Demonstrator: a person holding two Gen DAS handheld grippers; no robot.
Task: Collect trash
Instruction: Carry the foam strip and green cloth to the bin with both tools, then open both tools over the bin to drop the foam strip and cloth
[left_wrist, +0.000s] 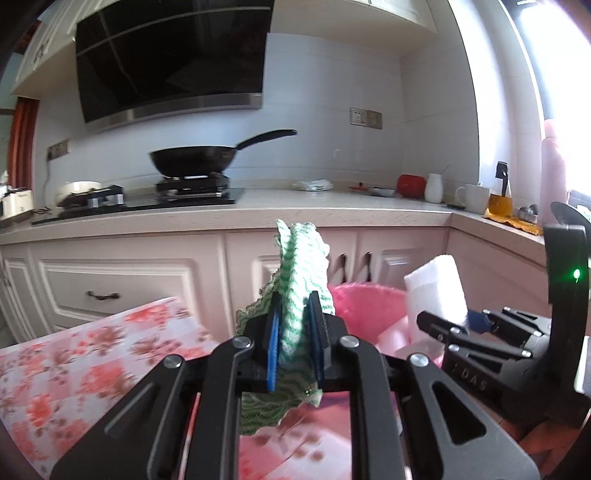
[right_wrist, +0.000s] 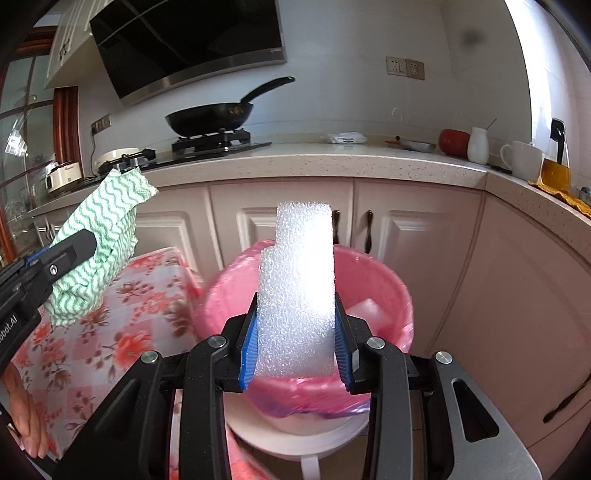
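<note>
Both pieces were mid-carry toward the pink-lined bin (right_wrist: 373, 295). The right tool (right_wrist: 295, 350) was clamped on the white foam block (right_wrist: 299, 288) above its rim; the left tool (left_wrist: 295, 343) pinched the green-striped cloth (left_wrist: 303, 273) (beside the floral bench (left_wrist: 74, 354)). Next, probably: hold each over the opening, then release.

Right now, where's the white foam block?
The white foam block stands upright in the right claw, just above the pink-lined bin, right of the green-striped cloth.
</note>
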